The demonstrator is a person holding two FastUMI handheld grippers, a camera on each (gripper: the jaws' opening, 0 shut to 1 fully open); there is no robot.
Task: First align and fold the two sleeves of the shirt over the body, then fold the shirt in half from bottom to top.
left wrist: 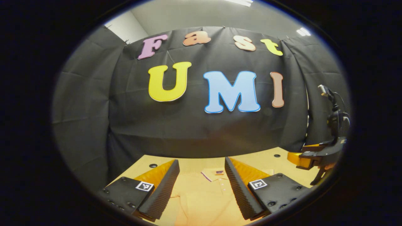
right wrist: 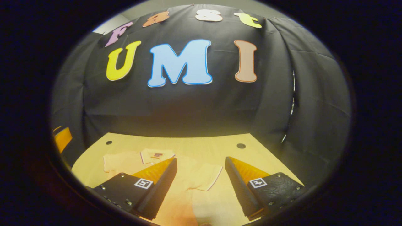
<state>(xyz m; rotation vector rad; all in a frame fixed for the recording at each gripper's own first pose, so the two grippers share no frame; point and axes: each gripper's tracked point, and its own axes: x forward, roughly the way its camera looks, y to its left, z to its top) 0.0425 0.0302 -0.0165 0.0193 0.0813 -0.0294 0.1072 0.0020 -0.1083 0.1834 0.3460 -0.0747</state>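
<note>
A pale orange polo shirt lies flat on the light wooden table, collar toward the far wall. In the left gripper view my left gripper hangs open above the shirt's chest, the collar showing between its fingers. The right gripper is seen at the right edge, held above the table. In the right gripper view my right gripper is open above the shirt; a short sleeve with a pale cuff lies spread between its fingers, and the collar sits to the left.
The black cloth wall closes the booth behind the table. Small dark holes mark the table's far corners. A strip of bare tabletop runs between the shirt and the wall. The other gripper's body shows at the left edge.
</note>
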